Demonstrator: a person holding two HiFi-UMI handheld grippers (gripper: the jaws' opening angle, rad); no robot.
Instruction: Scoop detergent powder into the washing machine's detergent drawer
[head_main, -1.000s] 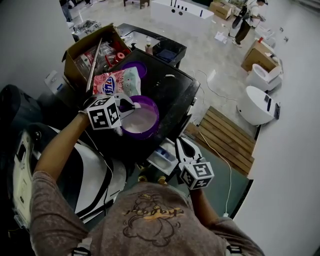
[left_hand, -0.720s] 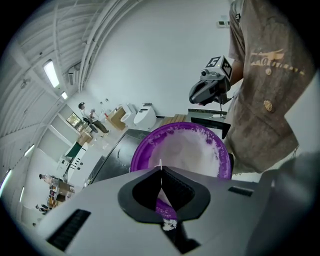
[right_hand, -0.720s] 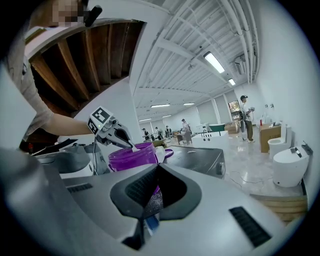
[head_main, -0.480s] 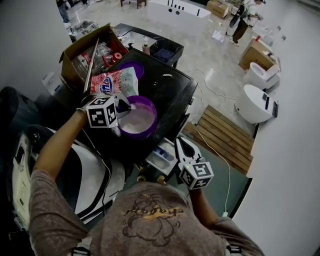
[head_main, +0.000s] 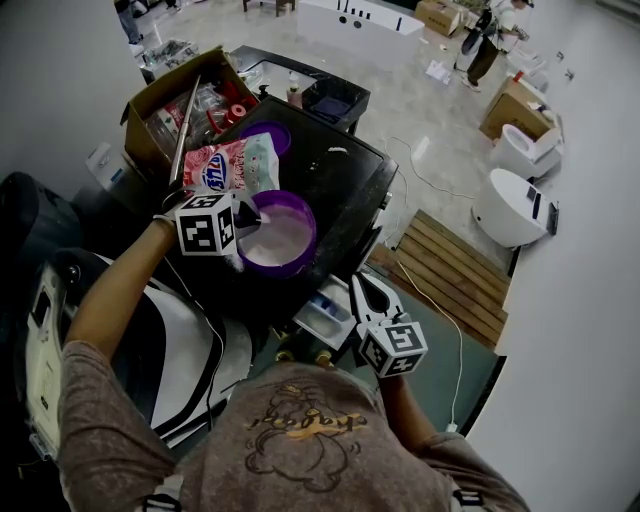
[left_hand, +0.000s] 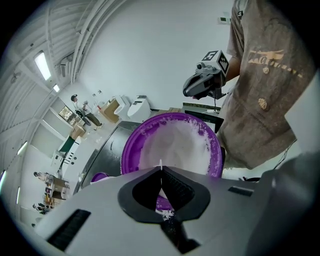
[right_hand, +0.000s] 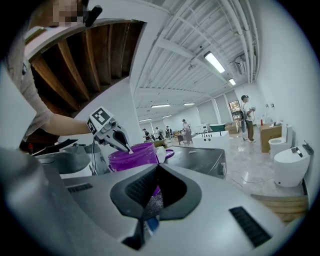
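Workshop concrete under strip lights frames the scene, and we start at the left gripper (left_hand: 160, 167). Its fingers are pressed together on the thin handle of a white scoop (head_main: 250, 211), which sits at the near edge of a purple bowl (head_main: 313, 232). White detergent powder (left_hand: 175, 145) fills the bowl and dusts its inner wall. We see the bowl standing on the dark top of the washing machine (head_main: 345, 185). A pink-and-white detergent bag (head_main: 232, 165) lies flat just behind it.

Lower down, at the machine's front, we find the right gripper (head_main: 358, 283). Its fingers meet at the tips with nothing between them. It hangs just beside the open detergent drawer (head_main: 325, 312), which juts out of the machine; we cannot tell whether the two touch. The powder is in the bowl, well apart from the drawer.

Farther out, we note a cardboard box (head_main: 150, 105) of bottles at the machine's far left corner. A wooden pallet (head_main: 450, 275) lies on the floor to the right. White toilets (head_main: 515, 210) stand beyond it, and people stand in the distance.
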